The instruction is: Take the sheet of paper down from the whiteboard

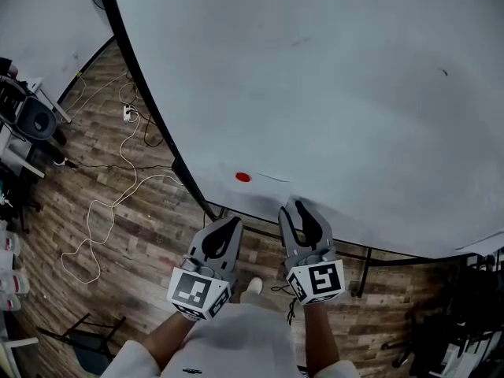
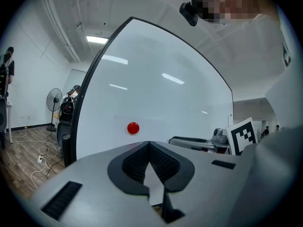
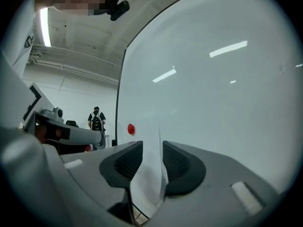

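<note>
Both grippers at the whiteboard's (image 1: pixel 331 93) bottom edge

Lower centre of the head view: left gripper (image 1: pixel 232 222) pinched tight, right gripper (image 1: pixel 294 208) spread wide around the edge of the sheet of paper (image 3: pixel 150 169). Just above them, a red magnet (image 1: pixel 242 177).

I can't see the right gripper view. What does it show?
The right gripper has its jaws apart, with the edge of a white sheet of paper between them, not pinched. Behind is a big whiteboard with a round red magnet on it, and far off a person stands with a backpack.
</note>
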### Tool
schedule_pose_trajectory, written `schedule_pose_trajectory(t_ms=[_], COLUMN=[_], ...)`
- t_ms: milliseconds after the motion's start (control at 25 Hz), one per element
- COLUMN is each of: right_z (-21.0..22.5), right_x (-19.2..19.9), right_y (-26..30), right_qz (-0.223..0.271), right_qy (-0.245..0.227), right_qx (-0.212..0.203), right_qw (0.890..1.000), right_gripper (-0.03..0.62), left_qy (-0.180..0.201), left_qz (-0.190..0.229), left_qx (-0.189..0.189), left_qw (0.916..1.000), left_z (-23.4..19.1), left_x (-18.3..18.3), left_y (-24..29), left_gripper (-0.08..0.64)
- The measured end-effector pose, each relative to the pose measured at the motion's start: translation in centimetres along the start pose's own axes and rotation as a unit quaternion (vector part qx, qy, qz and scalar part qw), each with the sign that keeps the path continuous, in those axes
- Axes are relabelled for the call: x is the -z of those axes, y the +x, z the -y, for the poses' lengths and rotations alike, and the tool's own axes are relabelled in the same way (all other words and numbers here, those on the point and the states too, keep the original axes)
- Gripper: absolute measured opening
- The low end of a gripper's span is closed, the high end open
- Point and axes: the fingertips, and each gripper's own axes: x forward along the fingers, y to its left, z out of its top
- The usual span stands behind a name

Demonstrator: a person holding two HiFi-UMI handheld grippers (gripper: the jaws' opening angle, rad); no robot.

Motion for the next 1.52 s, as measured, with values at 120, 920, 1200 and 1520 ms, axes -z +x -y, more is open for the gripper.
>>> schedule_pose_trajectory(t_ms=[120, 920, 1200, 1520], right_z=[0.2, -0.6, -1.1, -2.7], right_x=[0.1, -0.1, -0.3, -0.3], right_y=[0.6, 1.9, 1.9, 2.9], right_qz=[-0.004, 0.008, 0.009, -0.002], right_qy=[-0.003, -0.019, -0.019, -0.031], right_qx=[-0.003, 0.005, -0.002, -0.04], right_qw=[1.0, 1.0, 1.0, 0.999], right_gripper=[0.132, 0.133, 0.133, 0.133], left_qy=[-0.004, -0.007, -0.006, -0.006], left_qz=[-0.004, -0.004, -0.002, 0.003], left_qx=[-0.003, -0.018, -0.021, -0.025], left_qw=[1.0, 0.9998, 0.9998, 0.9997], left_z=[-0.3, -1.5, -2.0, -2.0], left_x=[0.4, 0.3, -0.1, -0.1], left_y=[0.4, 0.0, -0.5, -0.1], left_gripper=[0.006, 0.006, 0.006, 0.006])
